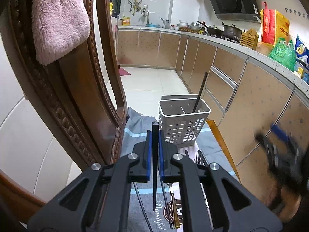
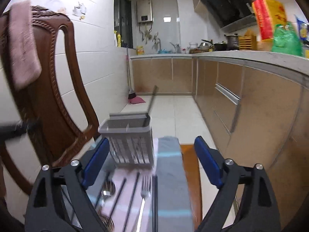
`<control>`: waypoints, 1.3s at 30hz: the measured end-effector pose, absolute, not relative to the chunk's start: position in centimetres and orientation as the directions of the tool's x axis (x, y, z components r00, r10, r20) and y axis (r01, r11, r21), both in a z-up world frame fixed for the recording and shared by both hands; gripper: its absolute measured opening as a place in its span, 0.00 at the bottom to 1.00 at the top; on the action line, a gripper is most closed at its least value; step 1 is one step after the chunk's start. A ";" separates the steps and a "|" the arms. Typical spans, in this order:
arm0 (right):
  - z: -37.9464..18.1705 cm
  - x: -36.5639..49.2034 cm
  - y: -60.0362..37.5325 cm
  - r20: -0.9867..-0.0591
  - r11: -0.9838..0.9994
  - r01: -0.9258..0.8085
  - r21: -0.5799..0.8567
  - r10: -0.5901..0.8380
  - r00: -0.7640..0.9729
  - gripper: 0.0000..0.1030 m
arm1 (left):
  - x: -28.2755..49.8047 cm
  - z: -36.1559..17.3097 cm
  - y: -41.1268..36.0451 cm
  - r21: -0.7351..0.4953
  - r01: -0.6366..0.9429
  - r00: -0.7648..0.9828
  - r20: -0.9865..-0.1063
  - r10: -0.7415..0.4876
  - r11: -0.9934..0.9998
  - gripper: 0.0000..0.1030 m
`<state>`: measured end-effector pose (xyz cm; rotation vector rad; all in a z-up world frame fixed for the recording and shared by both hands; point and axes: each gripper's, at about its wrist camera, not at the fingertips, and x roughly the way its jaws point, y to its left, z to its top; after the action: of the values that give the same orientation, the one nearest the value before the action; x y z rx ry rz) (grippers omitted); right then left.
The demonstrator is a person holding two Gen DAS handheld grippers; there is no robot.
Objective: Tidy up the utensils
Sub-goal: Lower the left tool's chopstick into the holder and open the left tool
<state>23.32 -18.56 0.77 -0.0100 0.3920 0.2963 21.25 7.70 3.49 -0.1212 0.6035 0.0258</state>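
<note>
My left gripper point(image 1: 154, 135) is shut on a black chopstick point(image 1: 154, 174) that stands upright between its blue pads. Just beyond it a white perforated utensil holder point(image 1: 183, 123) sits on the grey striped cloth point(image 1: 135, 133), with one black chopstick point(image 1: 200, 92) leaning inside. A fork point(image 1: 200, 158) and a gold-handled utensil point(image 1: 175, 214) lie beneath the gripper. My right gripper point(image 2: 152, 141) is open with nothing between its fingers, above a spoon point(image 2: 107, 191), a fork point(image 2: 145, 187) and loose black chopsticks point(image 2: 119, 193), short of the holder point(image 2: 127, 143). It shows blurred at the right of the left wrist view point(image 1: 270, 135).
A carved wooden chair point(image 1: 77, 96) draped with a pink towel point(image 1: 58, 19) stands close on the left. The table's orange wooden edge point(image 2: 189, 164) runs along the right of the cloth. Kitchen cabinets point(image 1: 251, 106) and a cluttered counter point(image 1: 231, 40) line the right side.
</note>
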 end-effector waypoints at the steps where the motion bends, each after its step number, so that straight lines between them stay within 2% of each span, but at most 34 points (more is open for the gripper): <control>1: -0.2 22.3 -19.1 -0.383 0.958 -0.281 0.052 0.279 0.880 0.87 | 21.3 3.4 7.5 -0.097 -0.055 0.821 -0.571 -0.010 0.994 0.06; 7: -4.4 20.8 -21.5 -0.411 0.948 -0.280 0.152 0.318 0.854 0.87 | 20.6 3.5 6.0 -0.082 -0.030 0.821 -0.570 -0.022 0.996 0.06; 17: -5.5 21.2 -21.5 -0.423 0.935 -0.309 0.171 0.353 0.835 0.87 | 20.2 5.9 5.0 -0.099 -0.021 0.823 -0.567 -0.039 0.995 0.06; 33: -5.3 21.0 -22.5 -0.443 0.924 -0.334 0.188 0.383 0.810 0.87 | 26.8 20.0 5.3 -0.128 -0.046 0.903 -0.429 -0.014 0.991 0.06; 39: -5.6 21.6 -22.7 -0.460 0.927 -0.322 0.192 0.374 0.805 0.87 | 31.1 22.6 5.6 -0.193 -0.060 0.932 -0.362 -0.015 0.979 0.06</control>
<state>21.60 -22.73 -5.65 0.1061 0.5144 0.3734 31.08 5.56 22.63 -0.2034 0.3712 0.0230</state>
